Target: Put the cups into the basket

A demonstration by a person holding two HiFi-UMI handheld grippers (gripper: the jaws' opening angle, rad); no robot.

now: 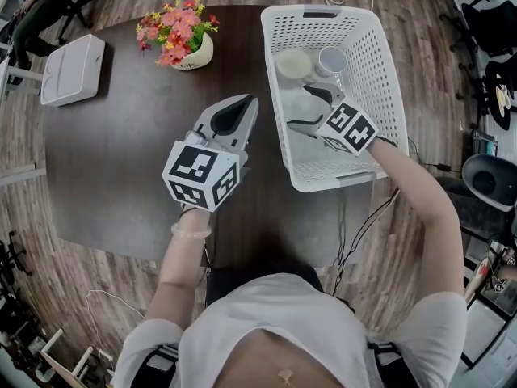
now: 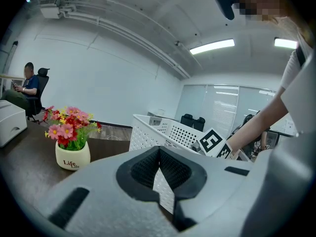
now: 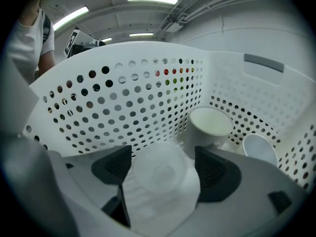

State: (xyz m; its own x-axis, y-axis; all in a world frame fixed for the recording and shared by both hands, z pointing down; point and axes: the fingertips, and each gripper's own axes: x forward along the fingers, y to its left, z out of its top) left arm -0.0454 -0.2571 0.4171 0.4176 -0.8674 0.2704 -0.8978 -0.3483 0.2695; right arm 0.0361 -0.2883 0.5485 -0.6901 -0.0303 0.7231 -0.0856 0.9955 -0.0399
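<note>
White perf. basket [image 1: 380, 79]: clear cup [image 3: 160, 169] mid, cream cup [image 1: 292, 63] + white cup [image 1: 331, 59] far end.

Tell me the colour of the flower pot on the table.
White, with dark lettering; the flower pot shows best in the left gripper view.

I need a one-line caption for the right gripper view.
Open right gripper straddling a translucent cup in the white basket, near a cream cup and a white cup.

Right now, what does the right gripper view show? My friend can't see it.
The right gripper reaches into a white plastic basket full of small holes, its jaws open with a see-through plastic cup between them. Farther back in the basket are a cream-white cup and a white cup.
</note>
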